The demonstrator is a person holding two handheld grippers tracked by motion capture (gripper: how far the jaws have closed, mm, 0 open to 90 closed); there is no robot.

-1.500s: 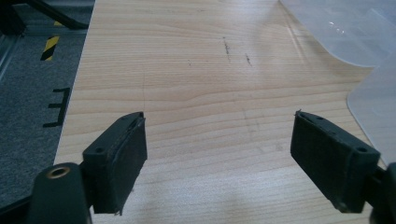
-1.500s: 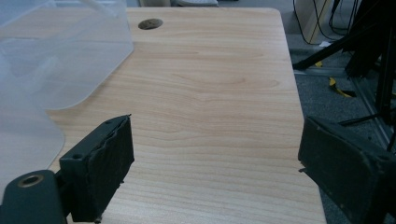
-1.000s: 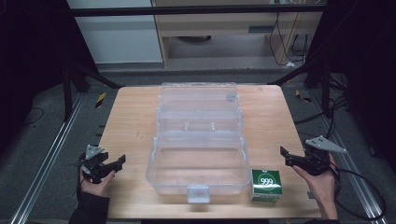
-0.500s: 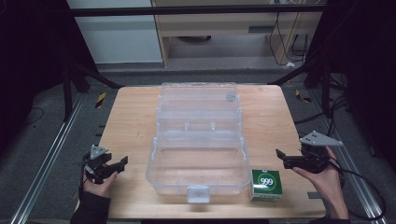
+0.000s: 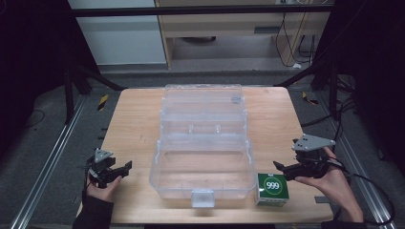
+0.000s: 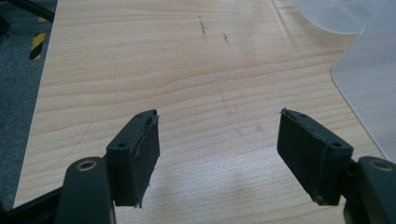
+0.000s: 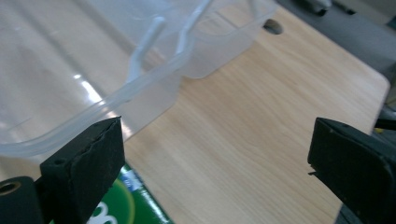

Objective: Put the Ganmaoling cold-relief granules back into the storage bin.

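A clear plastic storage box (image 5: 203, 164) lies open in the middle of the wooden table (image 5: 138, 124), its lid (image 5: 203, 102) folded back behind it. A small green box marked 999 (image 5: 272, 189) stands at the clear box's front right corner. My right gripper (image 5: 279, 166) hovers just right of and above the green box (image 7: 126, 205). Its jaws have just been opening and now stand wide with nothing between them (image 7: 215, 144). My left gripper (image 5: 125, 168) rests near the table's front left, open over bare wood (image 6: 219, 135), with the clear box's edge (image 6: 369, 70) to its right.
Metal rails (image 5: 52, 157) run along the floor on both sides of the table. Cables (image 5: 334, 119) trail on the floor at the right. A cabinet (image 5: 229, 28) stands behind the table. Bare wood lies left and right of the clear box.
My right gripper has shifted left toward the green box and risen a little. The left gripper has stayed where it was.
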